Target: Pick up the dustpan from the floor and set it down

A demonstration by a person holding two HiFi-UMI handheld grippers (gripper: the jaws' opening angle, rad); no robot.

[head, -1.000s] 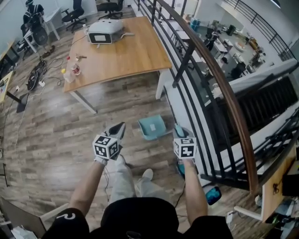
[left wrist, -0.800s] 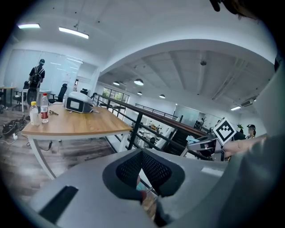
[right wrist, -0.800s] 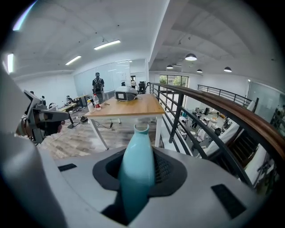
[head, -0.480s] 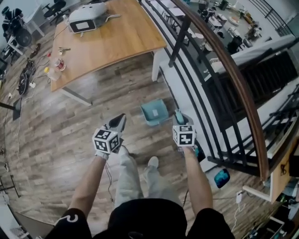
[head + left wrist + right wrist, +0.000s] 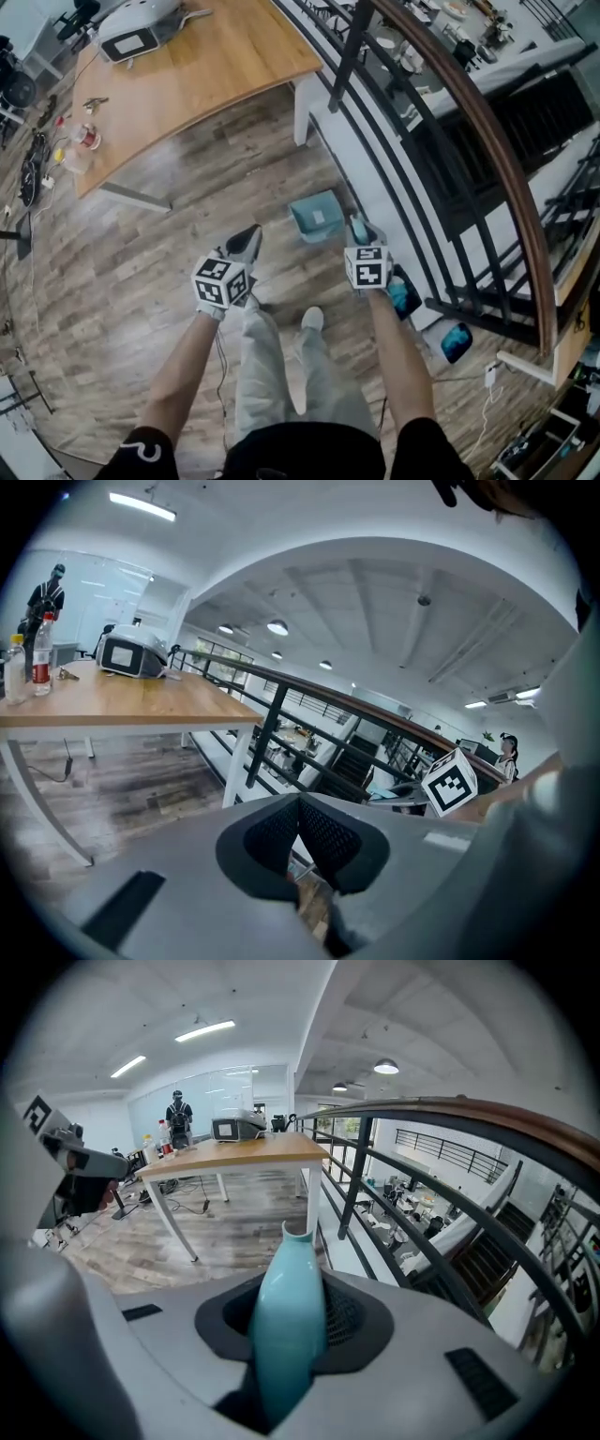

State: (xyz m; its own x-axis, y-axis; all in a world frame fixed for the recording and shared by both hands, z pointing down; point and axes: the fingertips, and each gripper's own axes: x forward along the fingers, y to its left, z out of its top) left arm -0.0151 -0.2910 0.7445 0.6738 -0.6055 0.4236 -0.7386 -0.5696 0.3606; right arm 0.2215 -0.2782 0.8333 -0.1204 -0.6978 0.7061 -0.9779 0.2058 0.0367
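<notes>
Desk (image 5: 187,84) has slid toward the top-left of the head view, and the railing (image 5: 487,159) now takes up more of the right. I have leaned in and down toward the floor (image 5: 141,272).

Both grippers have come lower with me.

Dustpan (image 5: 317,216) lies on the floor by the foot of the railing. It is ahead of and between the grippers, nearer the right one, apart from both.

Left gripper (image 5: 247,242): jaws together, nothing in them.

Right gripper (image 5: 364,239): clamped on a teal handle (image 5: 289,1307), grip unchanged. The handle's tip pokes out past the jaws, and I can't tell what it belongs to.

My reading is that the approach is under way and the pickup has not begun. The left gripper would have to open to take the dustpan, and the right is occupied.
</notes>
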